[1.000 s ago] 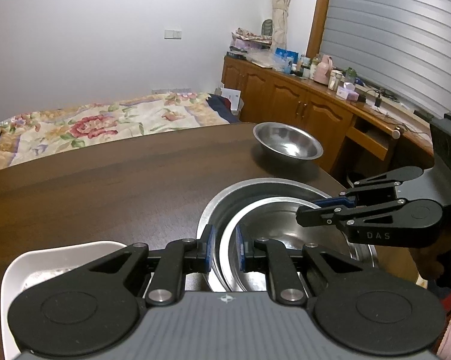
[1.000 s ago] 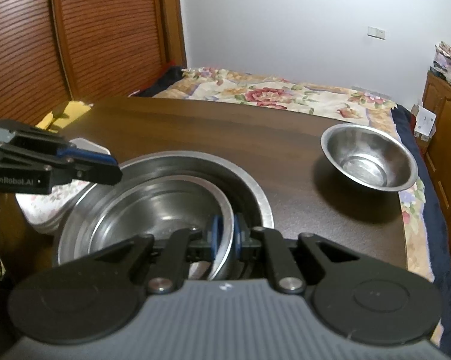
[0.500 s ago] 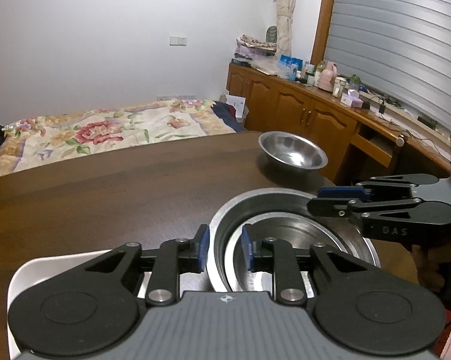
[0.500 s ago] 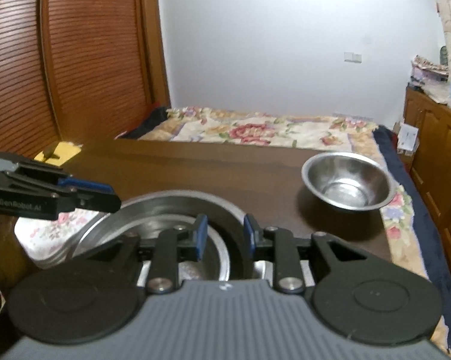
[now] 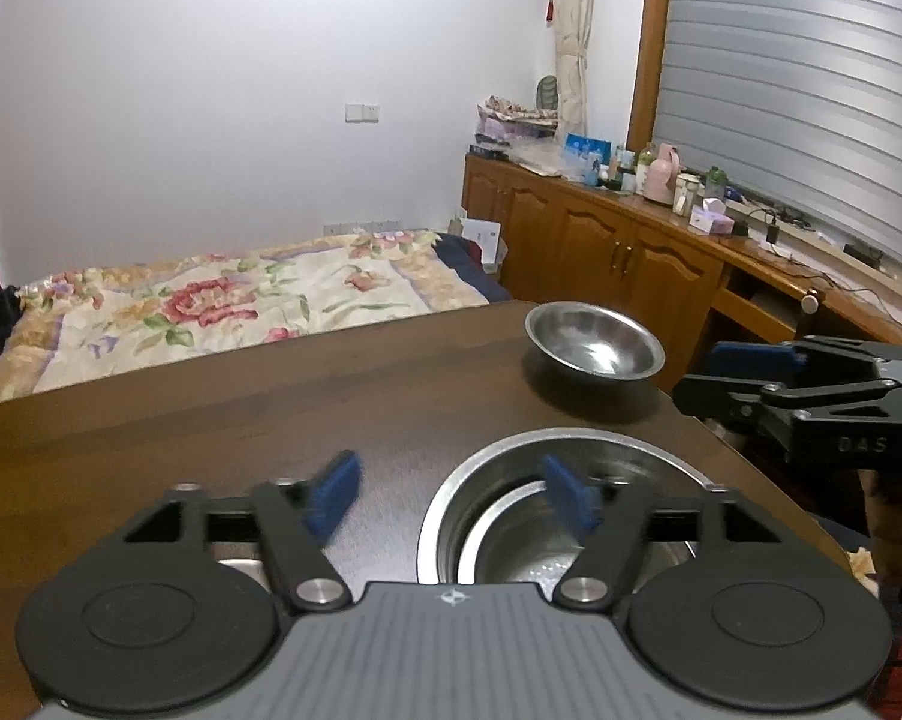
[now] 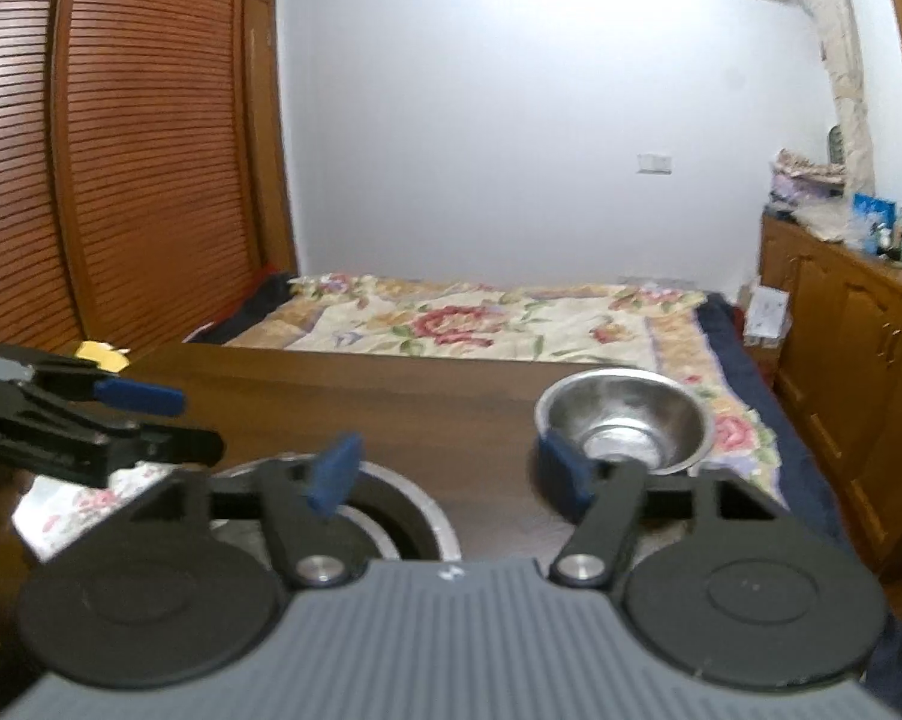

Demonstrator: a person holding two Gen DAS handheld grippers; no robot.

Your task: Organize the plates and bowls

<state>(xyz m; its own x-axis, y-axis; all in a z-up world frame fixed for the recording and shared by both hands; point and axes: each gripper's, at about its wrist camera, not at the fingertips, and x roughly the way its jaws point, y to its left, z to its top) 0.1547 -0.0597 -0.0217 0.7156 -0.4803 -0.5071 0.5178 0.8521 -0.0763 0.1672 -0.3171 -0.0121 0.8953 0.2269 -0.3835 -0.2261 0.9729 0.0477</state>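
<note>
The left gripper (image 5: 451, 495) is spread wide and holds nothing, its blue pads hanging above the brown worktop (image 5: 211, 420). Just under its right pad sits the big steel bowl (image 5: 649, 450), and nested inside that bowl lies a smaller steel bowl (image 5: 511, 564), both resting on the worktop with nothing else visible in them. The right gripper (image 6: 451, 474) is likewise spread wide and empty, raised above the worktop just right of the big steel bowl (image 6: 415, 498). In the left wrist view the right gripper (image 5: 721, 378) juts in from the right, past the worktop's edge beside the big bowl. To the left of the big bowl, a white plate with a flower pattern (image 6: 85, 504) lies flat on the worktop, partly hidden behind the left gripper (image 6: 169, 420), which crosses above it in the right wrist view. Beyond the big bowl and well apart from it, near the worktop's far right edge, a single steel bowl (image 5: 595, 348) stands upright and empty. Past the worktop is a bed with a flowered cover (image 5: 223, 306). Farther right of the single bowl, wooden cabinets (image 5: 601, 246) run along the wall, their top crowded with bottles and small boxes too small to tell apart.
</note>
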